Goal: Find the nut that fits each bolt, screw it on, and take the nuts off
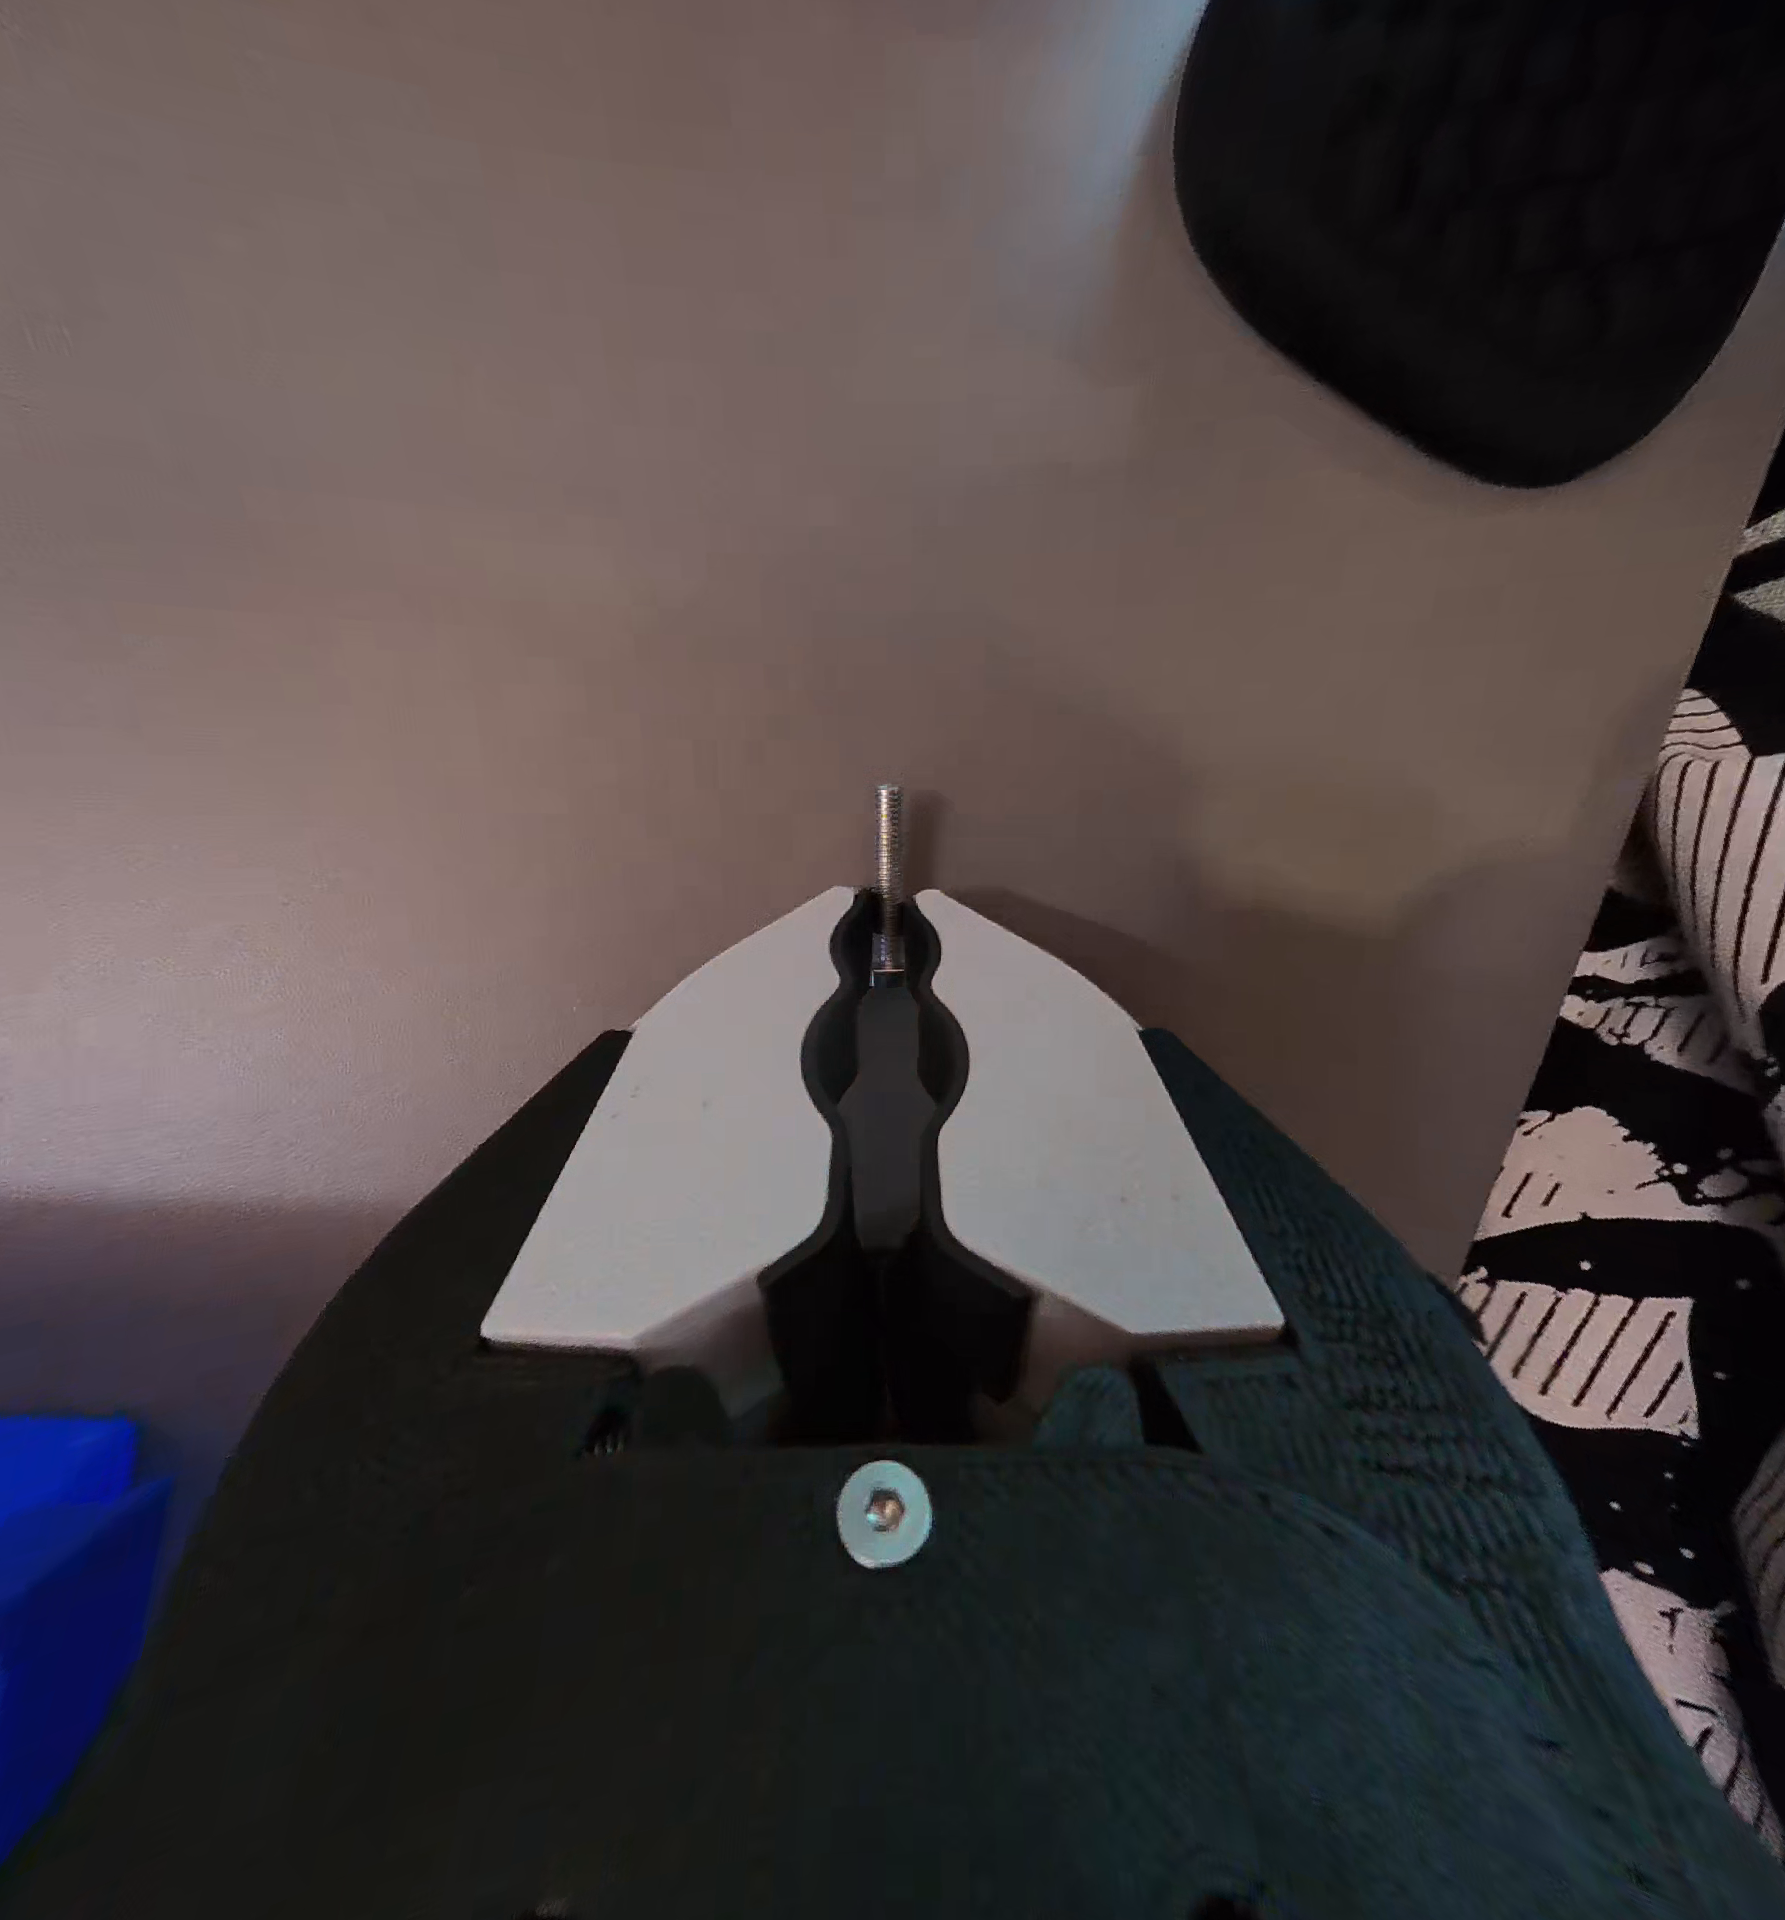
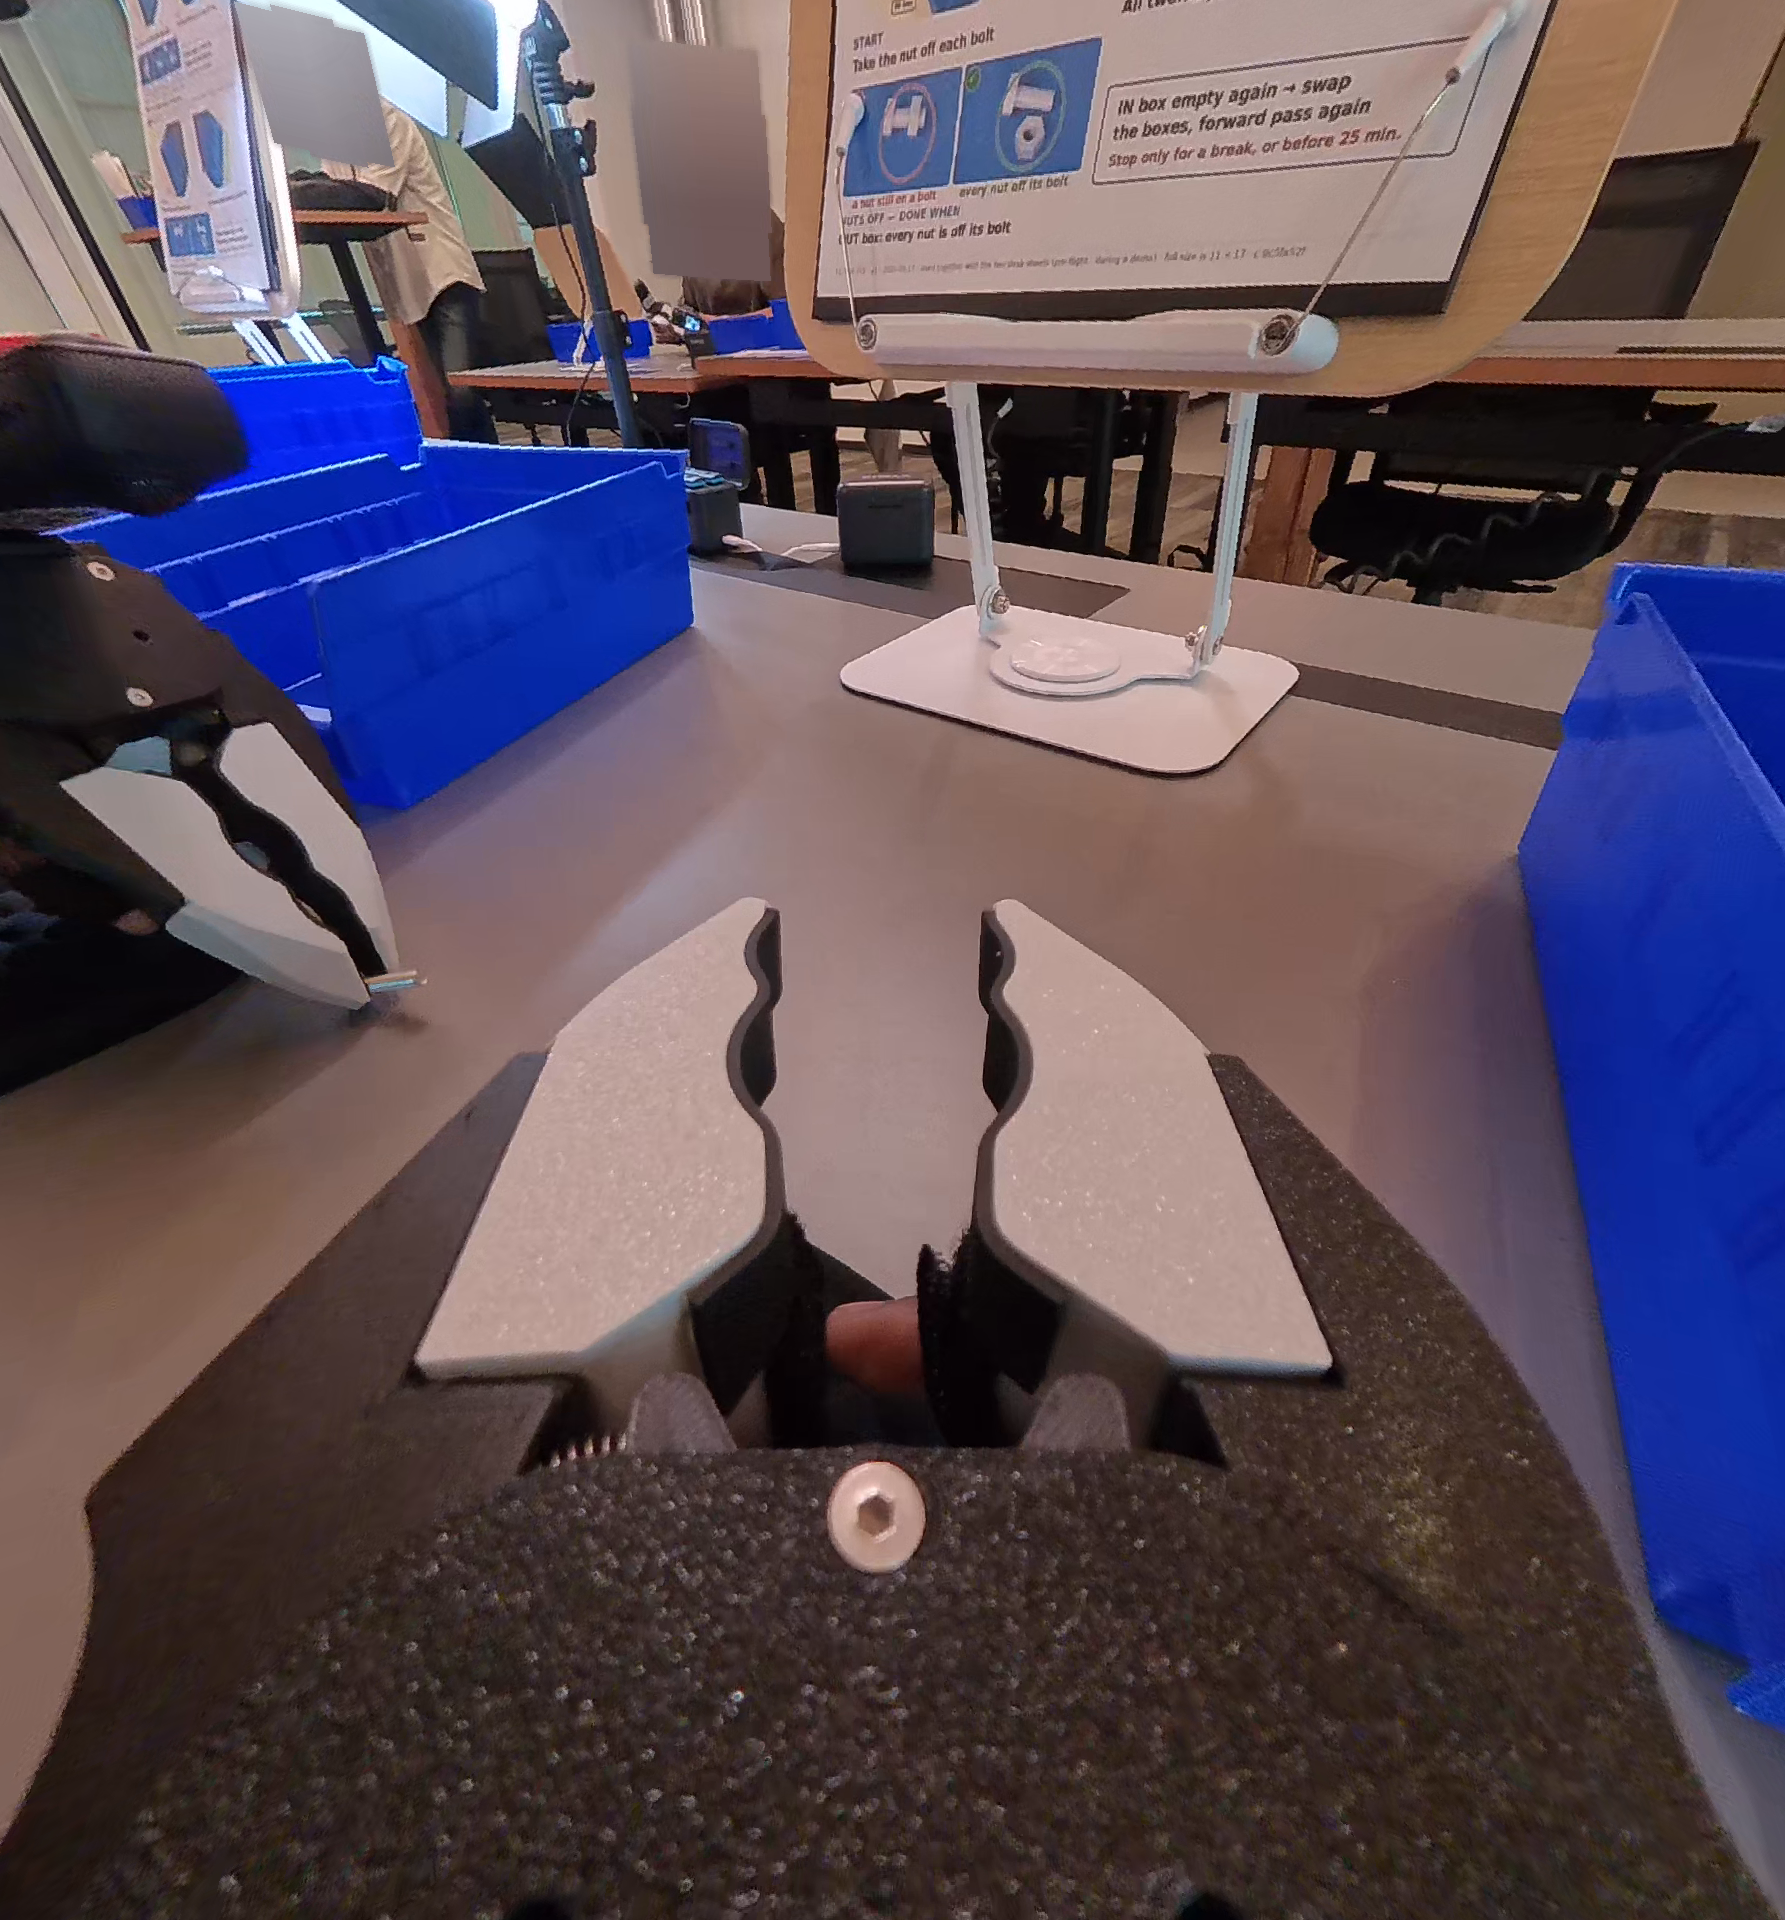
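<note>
Left tongs are clamped on a small bolt, its threaded end protruding bare past the tips just above the grey worktop; no nut is visible on it. Right tongs stand open and empty over the worktop, between blue bins. Judgement: this bolt awaits its nut, or was just stripped; I cannot tell which.
</note>
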### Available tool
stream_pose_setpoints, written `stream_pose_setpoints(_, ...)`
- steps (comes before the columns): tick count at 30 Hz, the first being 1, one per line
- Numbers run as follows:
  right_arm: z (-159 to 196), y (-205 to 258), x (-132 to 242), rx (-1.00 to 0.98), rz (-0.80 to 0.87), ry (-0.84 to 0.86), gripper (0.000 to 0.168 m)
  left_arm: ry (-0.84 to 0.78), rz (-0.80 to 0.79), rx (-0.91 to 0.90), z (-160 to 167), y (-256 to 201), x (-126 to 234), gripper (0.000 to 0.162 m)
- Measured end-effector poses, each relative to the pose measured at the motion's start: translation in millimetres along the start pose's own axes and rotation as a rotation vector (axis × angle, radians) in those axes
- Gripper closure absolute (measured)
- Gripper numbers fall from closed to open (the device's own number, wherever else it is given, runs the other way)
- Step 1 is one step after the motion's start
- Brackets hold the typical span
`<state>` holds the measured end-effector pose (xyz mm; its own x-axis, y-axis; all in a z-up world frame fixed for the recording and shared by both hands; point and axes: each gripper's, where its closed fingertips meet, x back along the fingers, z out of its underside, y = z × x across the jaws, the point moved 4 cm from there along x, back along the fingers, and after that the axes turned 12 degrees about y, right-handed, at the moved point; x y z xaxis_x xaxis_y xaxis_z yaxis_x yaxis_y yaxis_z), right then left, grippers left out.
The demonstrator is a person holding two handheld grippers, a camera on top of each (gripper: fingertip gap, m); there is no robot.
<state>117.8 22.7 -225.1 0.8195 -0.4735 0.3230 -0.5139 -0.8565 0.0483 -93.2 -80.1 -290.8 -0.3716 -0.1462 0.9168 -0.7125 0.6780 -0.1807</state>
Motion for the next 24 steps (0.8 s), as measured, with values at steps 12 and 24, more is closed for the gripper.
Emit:
stream_pose_setpoints(12, 0, 0, 0, -0.003, -0.003, 0.003, 0.132, -0.084, -0.122, -0.045, 1, 6, 59, 0.143)
stream_pose_setpoints(24, 1, 0, -1, 0.005, -0.003, 0.008, 0.132, 0.311, -0.239, 0.176, 79, 160, 153, 0.131)
